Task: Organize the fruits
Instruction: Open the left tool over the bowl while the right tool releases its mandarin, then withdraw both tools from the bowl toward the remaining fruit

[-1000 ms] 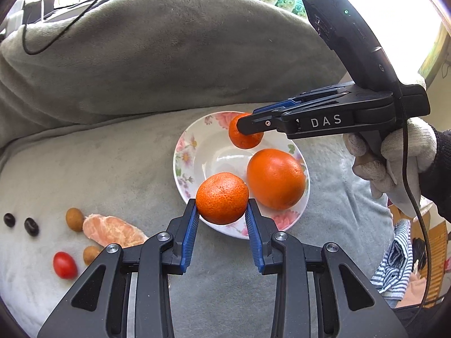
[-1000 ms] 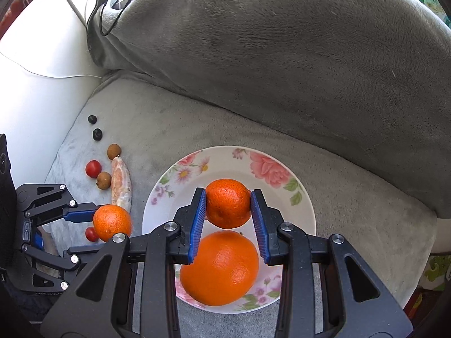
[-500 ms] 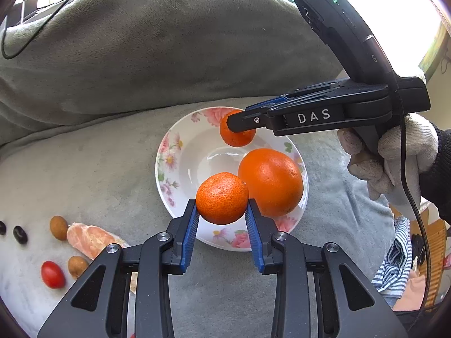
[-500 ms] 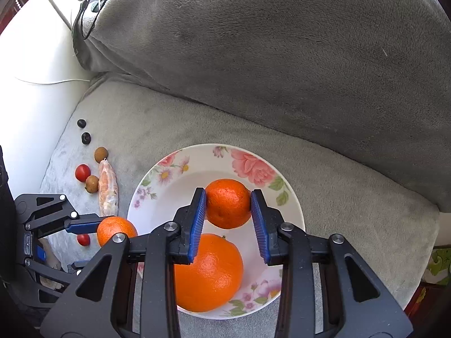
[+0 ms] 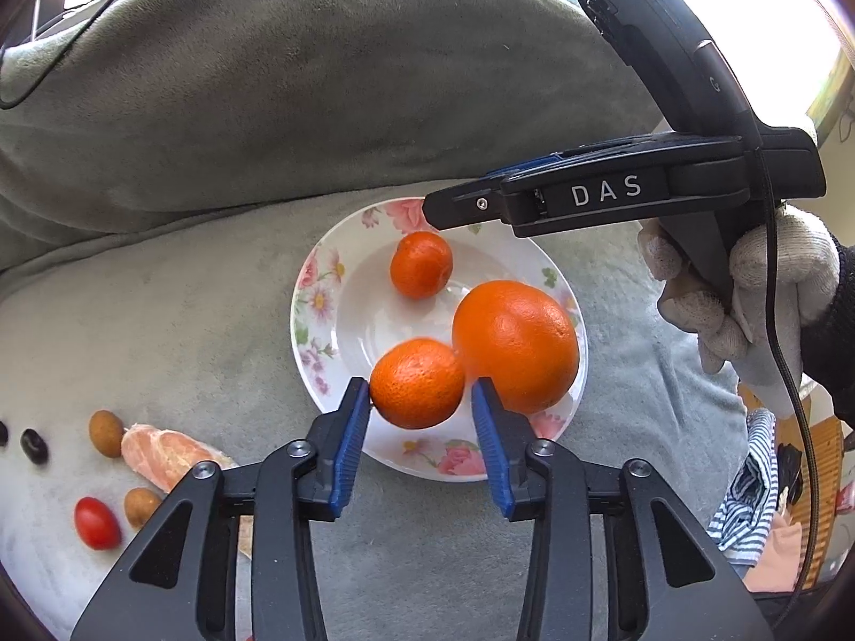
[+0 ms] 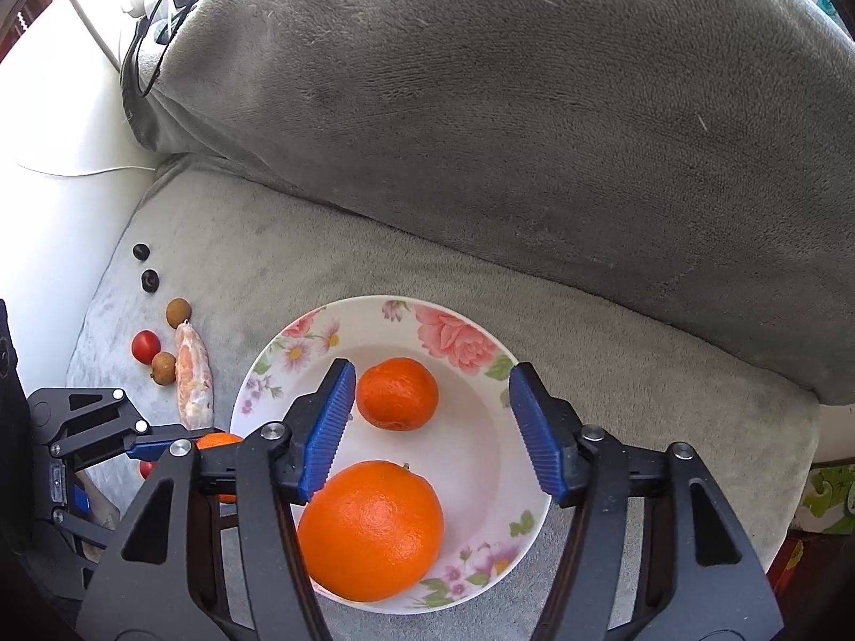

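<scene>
- Resting on a grey plush sofa seat (image 6: 614, 374), a white floral plate (image 6: 374, 315) carries three citrus fruits; a thick grey back cushion (image 6: 507, 107) rises behind it.
- White surface (image 6: 59, 149) borders the seat's far side in the right wrist view, with a thin white cable lying across it; dark cables (image 5: 69, 48) trail over the cushion top in the left wrist view.
- Left gripper (image 5: 422, 416) has its blue pads spread slightly wider than a mandarin (image 5: 417, 382): the left pad sits at the fruit's skin, the right pad shows a thin gap. The mandarin is over the plate's near side, against a large orange (image 5: 515, 344).
- Right gripper (image 6: 433, 427) stands wide apart above the plate, gripping nothing; a second mandarin (image 6: 397, 393) lies on the plate between its pads, closer to the left one.
- Off the plate, on the seat: a peeled citrus piece (image 5: 160, 454), two brown longans (image 5: 106, 431), a red cherry tomato (image 5: 96, 522) and two dark berries (image 5: 33, 446).
- Striped cloth (image 5: 748, 486) hangs beyond the seat edge.
- Letters "DAS" (image 5: 606, 191) read in white on the right gripper's side; a gloved right hand (image 5: 748, 294) holds its handle, where a small green light glows.
</scene>
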